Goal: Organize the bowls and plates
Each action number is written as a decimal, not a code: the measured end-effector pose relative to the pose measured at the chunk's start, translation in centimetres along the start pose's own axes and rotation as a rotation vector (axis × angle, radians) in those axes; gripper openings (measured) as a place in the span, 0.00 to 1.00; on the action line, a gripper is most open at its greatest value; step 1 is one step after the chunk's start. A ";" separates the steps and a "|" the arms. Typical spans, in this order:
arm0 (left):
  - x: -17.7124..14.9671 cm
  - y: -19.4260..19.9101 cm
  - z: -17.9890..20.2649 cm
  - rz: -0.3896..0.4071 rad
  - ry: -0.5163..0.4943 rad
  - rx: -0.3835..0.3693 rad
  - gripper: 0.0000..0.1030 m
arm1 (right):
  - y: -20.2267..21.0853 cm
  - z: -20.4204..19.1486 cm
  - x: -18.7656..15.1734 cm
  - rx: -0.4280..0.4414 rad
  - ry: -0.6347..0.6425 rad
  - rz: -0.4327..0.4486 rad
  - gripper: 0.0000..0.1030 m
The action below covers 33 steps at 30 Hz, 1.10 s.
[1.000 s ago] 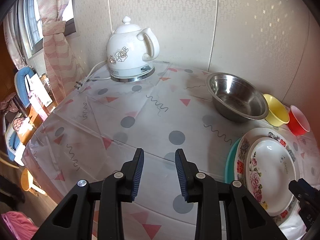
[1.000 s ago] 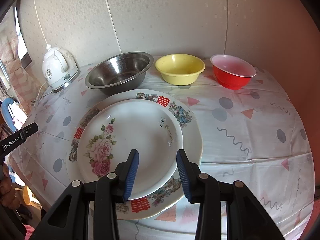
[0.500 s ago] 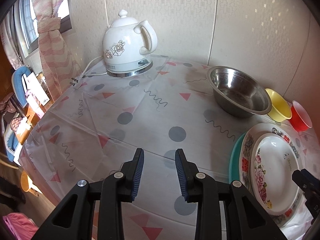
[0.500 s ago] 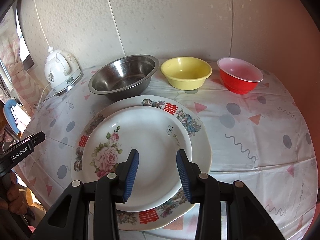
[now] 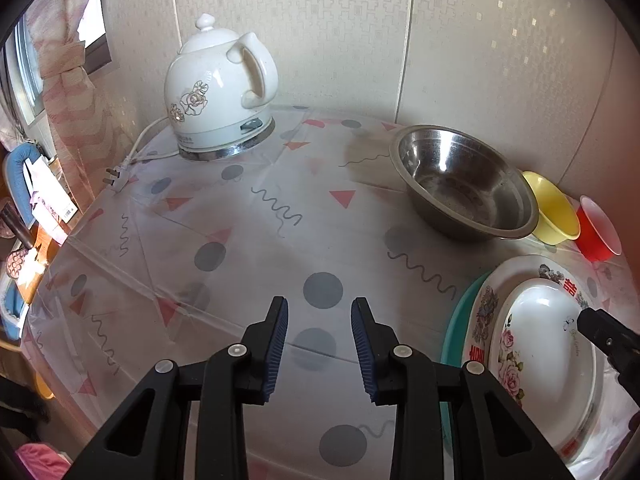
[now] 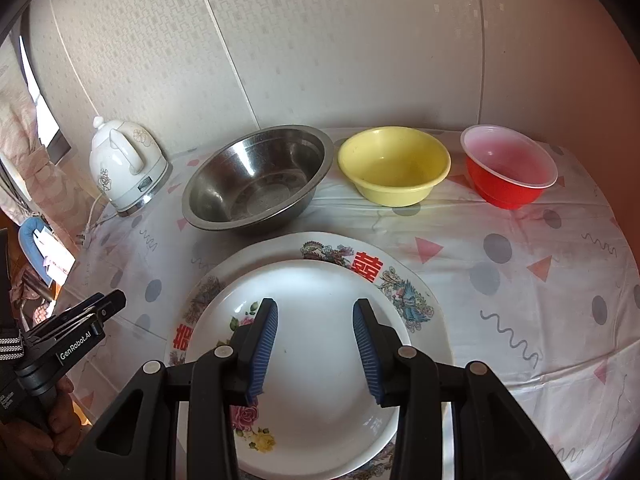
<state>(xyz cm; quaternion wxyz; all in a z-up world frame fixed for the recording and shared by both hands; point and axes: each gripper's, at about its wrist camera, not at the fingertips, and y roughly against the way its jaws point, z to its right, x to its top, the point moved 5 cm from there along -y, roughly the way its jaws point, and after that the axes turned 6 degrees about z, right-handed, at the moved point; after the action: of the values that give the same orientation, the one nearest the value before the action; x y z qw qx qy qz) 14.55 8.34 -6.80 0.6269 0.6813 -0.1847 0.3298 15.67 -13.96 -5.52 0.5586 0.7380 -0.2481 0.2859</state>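
Both grippers advancing, nothing grasped
My right gripper (image 6: 314,344) has moved closer over the stacked plates (image 6: 320,380); left gripper (image 5: 319,344) released over bare tabletop (image 5: 248,248); bowls untouched

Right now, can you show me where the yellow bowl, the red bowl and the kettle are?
yellow bowl (image 6: 394,162), right wrist view, inside bottom.
red bowl (image 6: 506,192), right wrist view, outer wall.
kettle (image 5: 212,100), left wrist view, white body.
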 end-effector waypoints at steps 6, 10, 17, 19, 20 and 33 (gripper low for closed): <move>1.3 -0.5 0.9 0.015 -0.020 -0.018 0.32 | -1.1 -0.3 1.5 0.023 -0.014 -0.003 0.39; 2.1 -0.9 1.6 0.015 -0.033 -0.032 0.32 | -1.9 -0.2 2.3 0.029 -0.033 -0.009 0.39; 3.6 -1.3 2.6 0.034 -0.069 -0.047 0.34 | -3.3 0.2 3.8 0.036 -0.076 -0.021 0.39; 4.0 -1.6 2.8 0.039 -0.079 -0.054 0.35 | -3.7 0.5 4.3 0.045 -0.101 -0.021 0.39; 4.2 -1.7 2.8 0.041 -0.080 -0.059 0.36 | -3.9 0.7 4.5 0.046 -0.114 -0.021 0.39; 5.8 -4.0 3.4 0.014 -0.059 -0.083 0.38 | -7.3 1.7 6.3 0.078 -0.247 -0.068 0.39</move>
<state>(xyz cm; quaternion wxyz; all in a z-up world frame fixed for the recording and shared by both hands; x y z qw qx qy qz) 22.06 6.55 -5.76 0.6467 0.6627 -0.2213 0.3059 25.42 -14.08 -6.52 0.5043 0.7966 -0.2785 0.1831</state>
